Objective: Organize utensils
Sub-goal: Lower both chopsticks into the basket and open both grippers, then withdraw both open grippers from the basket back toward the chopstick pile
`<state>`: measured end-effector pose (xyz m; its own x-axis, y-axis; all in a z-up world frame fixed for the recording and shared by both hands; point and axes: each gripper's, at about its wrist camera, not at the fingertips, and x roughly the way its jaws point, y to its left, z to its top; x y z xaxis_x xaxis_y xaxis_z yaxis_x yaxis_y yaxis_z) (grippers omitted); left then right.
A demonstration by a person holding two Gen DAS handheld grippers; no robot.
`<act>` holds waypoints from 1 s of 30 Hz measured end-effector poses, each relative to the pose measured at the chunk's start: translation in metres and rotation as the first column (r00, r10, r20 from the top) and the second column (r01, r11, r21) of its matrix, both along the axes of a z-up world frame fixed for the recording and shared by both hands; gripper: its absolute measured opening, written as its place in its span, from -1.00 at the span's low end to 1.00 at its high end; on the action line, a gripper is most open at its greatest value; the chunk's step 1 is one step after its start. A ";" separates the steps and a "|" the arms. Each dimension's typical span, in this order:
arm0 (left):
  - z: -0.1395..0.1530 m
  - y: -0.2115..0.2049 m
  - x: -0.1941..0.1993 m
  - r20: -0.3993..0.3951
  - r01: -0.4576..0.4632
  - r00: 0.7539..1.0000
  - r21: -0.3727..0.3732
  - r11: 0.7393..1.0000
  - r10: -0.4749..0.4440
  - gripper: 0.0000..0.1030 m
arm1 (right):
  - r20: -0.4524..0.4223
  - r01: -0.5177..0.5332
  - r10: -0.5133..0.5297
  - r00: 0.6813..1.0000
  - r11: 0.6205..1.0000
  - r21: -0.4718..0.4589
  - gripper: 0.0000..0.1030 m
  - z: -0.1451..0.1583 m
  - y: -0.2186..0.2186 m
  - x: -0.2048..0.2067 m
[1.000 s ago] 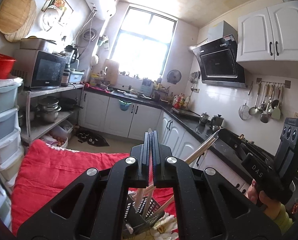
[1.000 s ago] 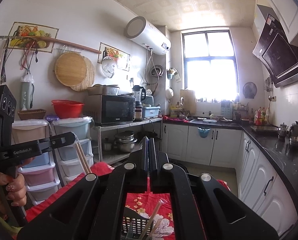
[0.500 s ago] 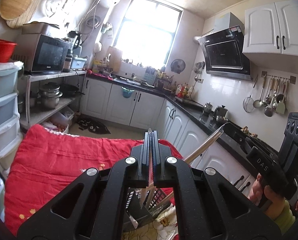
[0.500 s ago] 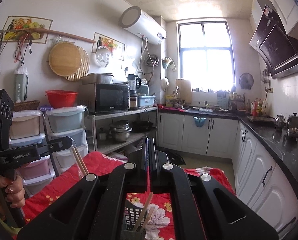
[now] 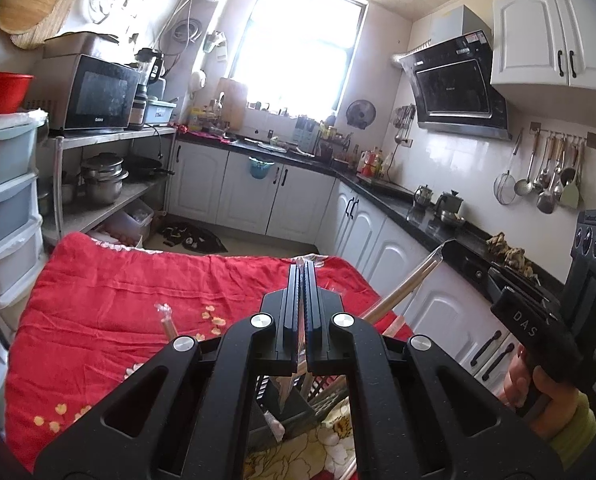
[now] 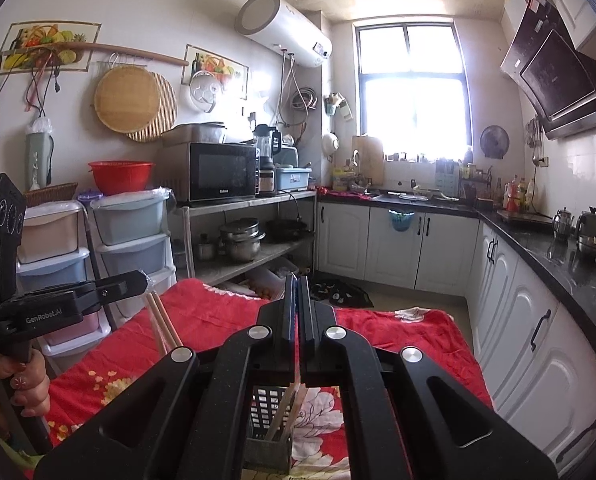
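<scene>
Left gripper (image 5: 302, 268) is seen with jaws pressed together on a plastic-wrapped chopstick pair (image 6: 162, 326), held tilted above the black utensil basket (image 6: 268, 430). Right gripper (image 6: 297, 280) is likewise clamped on another wrapped chopstick pair (image 5: 401, 290), slanting down into the basket. The basket is set on the red floral blanket (image 5: 110, 300), chopsticks standing inside it.
</scene>
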<state>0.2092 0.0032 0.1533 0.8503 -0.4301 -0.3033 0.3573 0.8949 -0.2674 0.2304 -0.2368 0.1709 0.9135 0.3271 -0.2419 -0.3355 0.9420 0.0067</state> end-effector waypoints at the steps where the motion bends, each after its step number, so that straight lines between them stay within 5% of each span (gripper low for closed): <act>1: -0.002 0.000 0.000 -0.004 0.000 1.000 0.002 1.000 0.000 -0.99 | -0.005 -0.001 0.001 1.000 1.000 -0.001 -0.98 -0.002 0.000 0.000; 26: -0.039 0.001 0.002 -0.101 -0.004 0.995 0.034 0.999 0.007 -0.99 | -0.093 -0.054 0.051 0.994 0.998 -0.032 -0.96 -0.041 0.018 0.003; 30: -0.041 0.004 0.001 -0.111 -0.006 0.994 0.028 1.000 0.009 -0.78 | -0.096 -0.058 0.055 0.994 0.998 -0.033 -0.61 -0.044 0.018 0.002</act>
<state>0.2099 0.0069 0.1120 0.8139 -0.4136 -0.4080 0.3194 0.9052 -0.2804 0.2327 -0.2184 0.1272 0.8661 0.3670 -0.3395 -0.3875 0.9218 0.0079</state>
